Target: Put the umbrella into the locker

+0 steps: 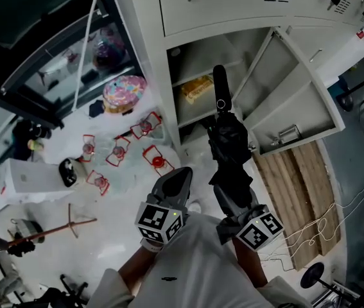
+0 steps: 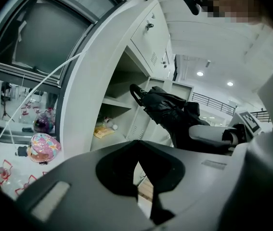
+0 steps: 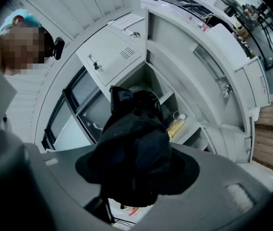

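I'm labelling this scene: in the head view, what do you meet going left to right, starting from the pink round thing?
Pink patterned round thing → yellow packet → black umbrella → open locker door

Floor (image 1: 127, 197): pale and glossy, running up to the locker (image 1: 148, 69).
Floor, left side: several small red-framed things (image 1: 157, 159) lie scattered; a pink patterned round thing (image 1: 124, 94) sits farther back, near the locker's side.
Floor, far left: a white box (image 1: 31, 175) with a small black-and-white thing (image 1: 68, 172) just beside it.
Floor, lower left: a long wooden stick (image 1: 53, 231) lies flat.
Floor, right side: wooden boards (image 1: 297, 191) lie side by side; a white cable (image 1: 323, 223) loops across their near end.
Shelf (image 1: 194, 113): the lower board of the open compartment carries a yellow packet (image 1: 196, 87).
Beside the packet: a small white round thing (image 2: 114, 127), possibly a ball, too small to tell.
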`<state>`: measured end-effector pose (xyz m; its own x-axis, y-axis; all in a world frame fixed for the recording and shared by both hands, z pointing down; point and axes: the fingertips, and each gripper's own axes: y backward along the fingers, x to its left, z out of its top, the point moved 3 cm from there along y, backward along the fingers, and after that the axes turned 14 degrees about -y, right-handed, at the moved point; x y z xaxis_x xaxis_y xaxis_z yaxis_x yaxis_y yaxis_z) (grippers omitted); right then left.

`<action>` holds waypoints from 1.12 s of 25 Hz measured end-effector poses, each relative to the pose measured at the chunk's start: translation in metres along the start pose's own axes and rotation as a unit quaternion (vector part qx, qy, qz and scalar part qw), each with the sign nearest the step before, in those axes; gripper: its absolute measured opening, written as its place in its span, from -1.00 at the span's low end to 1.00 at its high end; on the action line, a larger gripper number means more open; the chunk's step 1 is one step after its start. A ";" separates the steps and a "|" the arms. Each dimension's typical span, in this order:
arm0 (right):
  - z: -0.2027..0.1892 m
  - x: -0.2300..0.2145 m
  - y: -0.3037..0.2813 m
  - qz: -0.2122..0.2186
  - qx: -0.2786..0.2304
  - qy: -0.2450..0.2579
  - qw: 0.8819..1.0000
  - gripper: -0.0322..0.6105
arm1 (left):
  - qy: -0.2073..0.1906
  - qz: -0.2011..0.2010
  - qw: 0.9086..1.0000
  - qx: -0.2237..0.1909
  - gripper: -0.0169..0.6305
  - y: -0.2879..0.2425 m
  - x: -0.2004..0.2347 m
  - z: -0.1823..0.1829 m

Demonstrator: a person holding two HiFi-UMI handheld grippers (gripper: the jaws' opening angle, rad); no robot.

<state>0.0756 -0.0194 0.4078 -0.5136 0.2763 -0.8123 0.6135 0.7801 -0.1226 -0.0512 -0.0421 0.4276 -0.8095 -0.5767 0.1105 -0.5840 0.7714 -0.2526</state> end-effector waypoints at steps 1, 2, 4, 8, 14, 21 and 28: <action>0.002 0.000 -0.004 -0.002 -0.002 0.002 1.000 -0.10 | -0.001 -0.003 1.000 0.001 -0.90 -0.003 0.004 0.002; 0.004 0.001 -0.009 -0.004 -0.004 0.002 1.000 -0.10 | -0.001 -0.007 1.000 0.001 -0.90 -0.006 0.008 0.004; 0.009 0.002 -0.017 -0.008 -0.010 0.004 1.000 -0.10 | -0.003 -0.014 1.000 0.001 -0.90 -0.012 0.015 0.009; 0.019 0.005 -0.033 -0.017 -0.023 0.009 1.000 -0.10 | -0.005 -0.033 0.999 -0.004 -0.90 -0.023 0.028 0.020; 0.035 0.008 -0.060 -0.020 -0.046 0.011 0.999 -0.10 | -0.016 -0.058 0.998 -0.008 -0.90 -0.036 0.047 0.034; 0.048 0.001 -0.087 -0.019 -0.073 0.010 0.997 -0.10 | -0.027 -0.083 0.996 -0.012 -0.90 -0.051 0.061 0.041; 0.076 0.001 -0.092 -0.004 -0.071 0.029 0.997 -0.10 | -0.027 -0.073 0.997 -0.007 -0.90 -0.060 0.054 0.047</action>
<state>0.0649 -0.1336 0.3751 -0.5549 0.2987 -0.7764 0.5199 0.8531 -0.0434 -0.0571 -0.1328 0.4035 -0.7120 -0.6960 0.0927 -0.6960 0.6821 -0.2242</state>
